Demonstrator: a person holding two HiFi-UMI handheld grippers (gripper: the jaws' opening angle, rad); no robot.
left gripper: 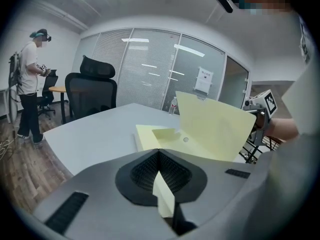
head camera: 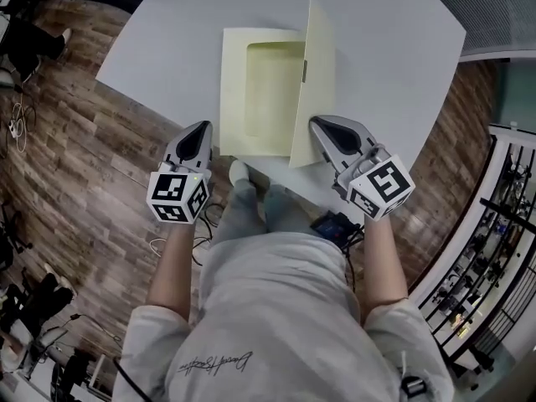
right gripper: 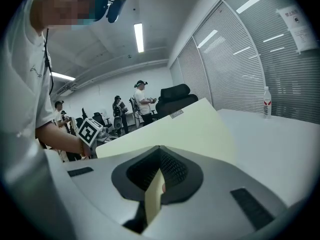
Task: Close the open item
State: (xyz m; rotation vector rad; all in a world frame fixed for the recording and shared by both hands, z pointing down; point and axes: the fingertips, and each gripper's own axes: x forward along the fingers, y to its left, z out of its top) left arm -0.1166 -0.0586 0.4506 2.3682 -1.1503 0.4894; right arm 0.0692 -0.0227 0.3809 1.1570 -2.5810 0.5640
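A pale yellow flat box (head camera: 236, 90) lies open on the grey table (head camera: 167, 48), showing its recessed tray. Its lid (head camera: 316, 74) stands nearly upright along the box's right side. My left gripper (head camera: 205, 128) sits at the box's near left edge, and the left gripper view shows it (left gripper: 161, 181) shut on a thin yellow strip of the box base (left gripper: 149, 134). My right gripper (head camera: 318, 126) is at the lid's near corner. The right gripper view shows it (right gripper: 154, 186) shut on the lid (right gripper: 175, 131), which rises in front of it.
The table's near edge runs just under both grippers, with wooden floor (head camera: 75, 141) to the left. A black office chair (left gripper: 92, 91) and a standing person (left gripper: 29, 79) are beyond the table. A water bottle (right gripper: 266, 103) stands at the far side, and a railing (head camera: 494, 224) runs at the right.
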